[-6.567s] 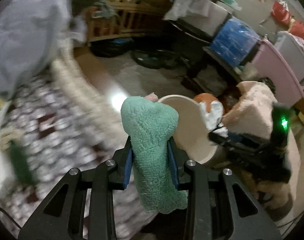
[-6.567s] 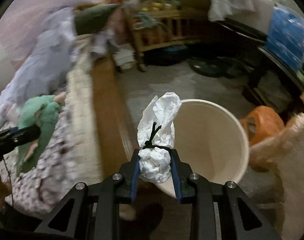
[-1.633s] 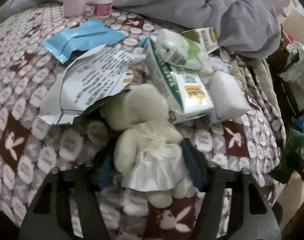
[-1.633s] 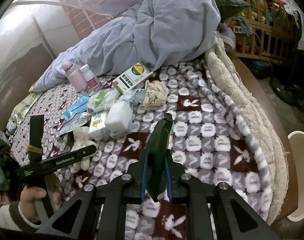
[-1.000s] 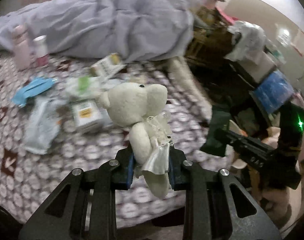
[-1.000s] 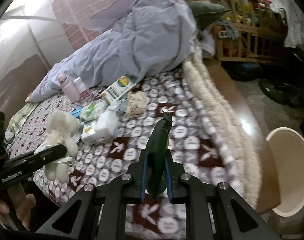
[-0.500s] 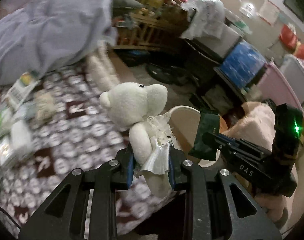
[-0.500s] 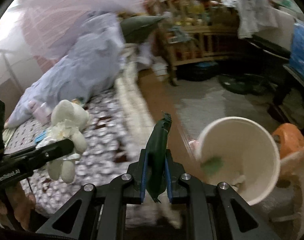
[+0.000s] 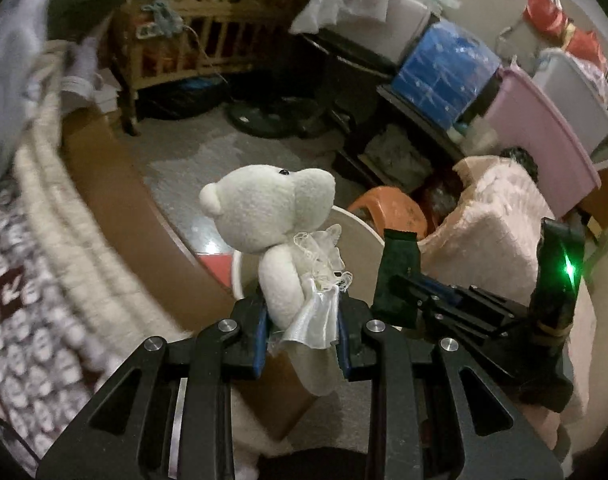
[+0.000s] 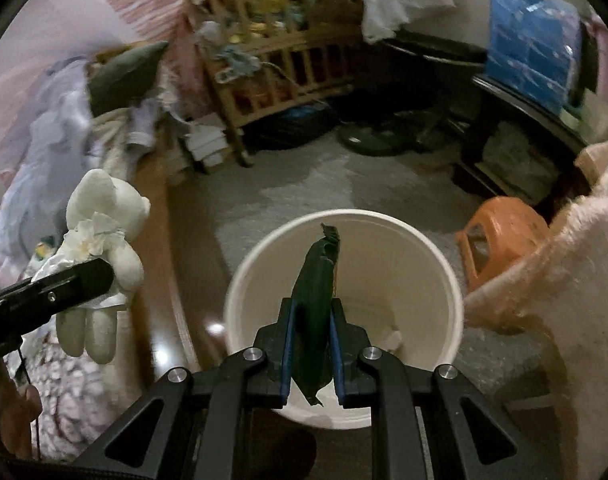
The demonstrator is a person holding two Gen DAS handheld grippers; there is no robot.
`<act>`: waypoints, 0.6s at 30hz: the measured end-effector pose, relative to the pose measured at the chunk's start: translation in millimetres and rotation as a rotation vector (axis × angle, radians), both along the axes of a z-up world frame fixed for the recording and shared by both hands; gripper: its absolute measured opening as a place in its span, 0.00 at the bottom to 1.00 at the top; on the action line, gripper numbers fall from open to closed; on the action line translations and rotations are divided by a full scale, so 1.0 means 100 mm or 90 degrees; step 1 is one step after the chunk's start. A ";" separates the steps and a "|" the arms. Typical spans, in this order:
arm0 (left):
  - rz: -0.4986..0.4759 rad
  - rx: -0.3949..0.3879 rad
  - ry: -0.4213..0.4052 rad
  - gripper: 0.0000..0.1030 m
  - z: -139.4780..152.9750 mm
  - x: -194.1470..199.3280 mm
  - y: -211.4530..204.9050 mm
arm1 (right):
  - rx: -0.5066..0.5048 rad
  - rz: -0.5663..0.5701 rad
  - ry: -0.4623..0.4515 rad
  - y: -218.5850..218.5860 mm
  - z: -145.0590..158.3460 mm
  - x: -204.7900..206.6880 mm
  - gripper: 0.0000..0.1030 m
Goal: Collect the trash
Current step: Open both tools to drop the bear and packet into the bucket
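My left gripper (image 9: 301, 330) is shut on a white teddy bear in a lace dress (image 9: 275, 216), held upright beside the bed; the bear also shows in the right wrist view (image 10: 103, 236). My right gripper (image 10: 310, 354) is shut on a dark green wrapper (image 10: 318, 284), held right over the mouth of the cream bucket (image 10: 444, 280) on the floor. In the left wrist view the wrapper (image 9: 398, 272) sits just right of the bucket's rim (image 9: 364, 230). Some scraps lie at the bucket's bottom.
The bed with its fluffy cream edge (image 9: 55, 208) and patterned blanket (image 9: 19, 320) is on the left. An orange stool (image 10: 500, 236) and a pink plush-covered seat (image 10: 564, 264) stand right of the bucket. A wooden crib (image 10: 279, 72) and storage bins (image 9: 544, 132) stand behind.
Both grippers swung away from the bed toward the bucket. The green wrapper now hangs over the bucket's mouth, and the bear has come closer to its rim.
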State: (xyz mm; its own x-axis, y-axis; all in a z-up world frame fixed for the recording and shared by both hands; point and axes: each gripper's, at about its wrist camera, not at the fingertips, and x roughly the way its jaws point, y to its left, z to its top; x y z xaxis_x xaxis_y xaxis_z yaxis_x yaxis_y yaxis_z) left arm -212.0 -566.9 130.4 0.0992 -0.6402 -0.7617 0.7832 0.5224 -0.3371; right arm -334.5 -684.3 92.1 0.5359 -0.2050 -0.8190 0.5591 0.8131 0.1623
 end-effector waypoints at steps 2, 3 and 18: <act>-0.008 0.008 0.001 0.24 -0.08 0.00 -0.15 | 0.007 -0.011 0.009 -0.09 -0.08 0.00 0.14; -0.011 0.011 0.004 0.24 -0.11 0.01 -0.21 | 0.011 -0.016 0.013 -0.14 -0.13 0.00 0.14; -0.017 0.003 0.090 0.57 -0.45 0.27 -0.48 | 0.034 -0.080 0.050 -0.48 -0.49 0.03 0.46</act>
State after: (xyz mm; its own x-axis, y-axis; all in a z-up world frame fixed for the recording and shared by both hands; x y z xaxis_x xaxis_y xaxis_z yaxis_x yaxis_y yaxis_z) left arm -184.7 -615.0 85.8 -0.0271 -0.6377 -0.7698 0.7419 0.5033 -0.4430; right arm -331.3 -732.7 42.9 0.4425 -0.2208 -0.8692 0.6685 0.7273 0.1556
